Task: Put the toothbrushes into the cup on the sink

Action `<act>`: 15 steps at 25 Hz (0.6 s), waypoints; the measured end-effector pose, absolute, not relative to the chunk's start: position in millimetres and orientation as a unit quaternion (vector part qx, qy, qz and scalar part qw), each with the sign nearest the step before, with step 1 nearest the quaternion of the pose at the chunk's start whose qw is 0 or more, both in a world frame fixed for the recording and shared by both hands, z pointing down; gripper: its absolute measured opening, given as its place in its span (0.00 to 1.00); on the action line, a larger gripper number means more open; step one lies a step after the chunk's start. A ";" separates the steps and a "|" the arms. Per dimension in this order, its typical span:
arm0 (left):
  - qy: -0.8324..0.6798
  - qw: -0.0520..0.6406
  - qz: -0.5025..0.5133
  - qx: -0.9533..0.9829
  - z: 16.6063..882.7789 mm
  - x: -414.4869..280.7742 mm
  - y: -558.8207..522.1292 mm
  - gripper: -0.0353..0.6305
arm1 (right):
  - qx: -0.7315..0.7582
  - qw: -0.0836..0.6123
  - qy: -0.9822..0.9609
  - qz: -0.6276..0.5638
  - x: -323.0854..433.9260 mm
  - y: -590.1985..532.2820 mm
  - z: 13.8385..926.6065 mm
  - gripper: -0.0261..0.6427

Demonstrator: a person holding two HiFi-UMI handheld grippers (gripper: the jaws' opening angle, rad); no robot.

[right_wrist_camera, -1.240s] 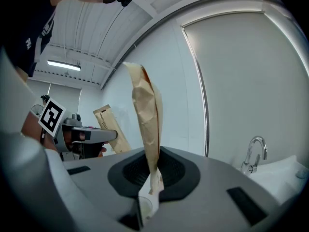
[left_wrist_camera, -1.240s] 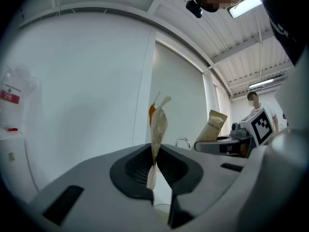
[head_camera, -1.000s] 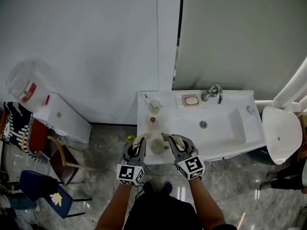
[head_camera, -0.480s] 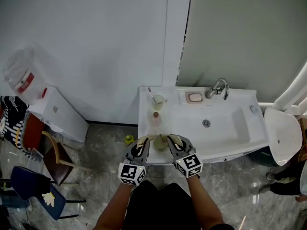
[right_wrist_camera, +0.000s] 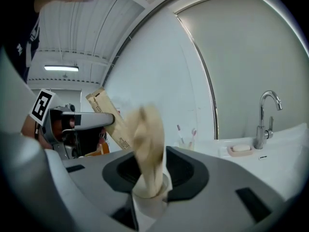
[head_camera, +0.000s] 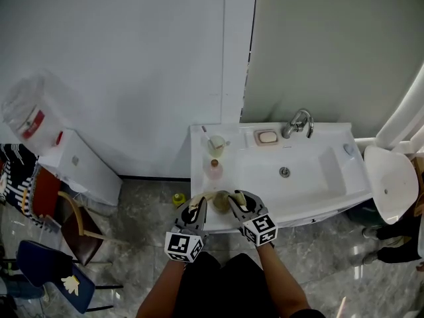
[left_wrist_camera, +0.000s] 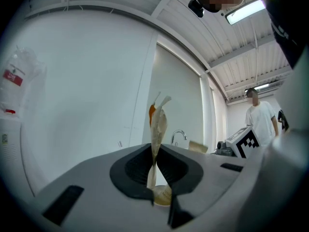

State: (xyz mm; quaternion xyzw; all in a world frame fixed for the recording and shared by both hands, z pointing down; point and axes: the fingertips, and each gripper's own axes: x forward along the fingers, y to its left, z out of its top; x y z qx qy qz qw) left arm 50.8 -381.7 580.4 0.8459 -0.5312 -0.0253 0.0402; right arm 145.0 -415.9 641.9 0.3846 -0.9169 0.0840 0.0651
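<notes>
White sink (head_camera: 318,177), with several containers down its left ledge. At the back a pale cup (head_camera: 216,144) holds two toothbrushes (right_wrist_camera: 180,132), which stand nearly upright with heads up and lean slightly apart. Just in front of it stands a small pinkish bottle (head_camera: 213,169) with a darker top. Nearest the front edge is an olive-beige cup (head_camera: 220,201), which sits between the two grippers; what is in it cannot be made out from above. Beside the faucet (head_camera: 296,122), a soap dish (head_camera: 257,138) holds a pale bar of soap (head_camera: 267,137).

The left gripper (left_wrist_camera: 154,175) is clamped tight on a kraft-paper toothbrush packet (left_wrist_camera: 158,129). Seen edge-on from its own camera, that left packet stands upright out of the jaws with its long axis vertical. From the right gripper view it shows as a flat printed strip that leans, top end away from the cup. From the head view its lower end points toward the front cup.

The right gripper (right_wrist_camera: 150,187) has just been opening its jaws. A second packet (right_wrist_camera: 148,149), also beige paper, stands between them. It is upright like the first, with its lower end down toward the front cup. It is blurred while the jaws are sharp, so it looks loose rather than pinched.
</notes>
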 end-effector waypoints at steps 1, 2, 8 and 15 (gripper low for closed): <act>-0.531 0.039 -0.026 0.846 579.1 51.2 -382.1 0.12 | 0.383 0.062 -0.918 0.086 145.4 -416.6 641.0 0.29; -0.532 0.039 -0.026 0.846 578.4 51.6 -382.5 0.12 | 0.383 0.059 -0.918 0.087 145.9 -417.2 639.4 0.34; -0.521 0.040 -0.015 0.852 581.1 60.0 -379.8 0.12 | 0.403 0.004 -0.913 0.064 163.4 -416.8 609.2 0.36; -0.511 0.053 0.017 0.858 606.2 76.7 -382.6 0.12 | 0.442 -0.044 -0.895 0.042 205.6 -426.8 570.2 0.36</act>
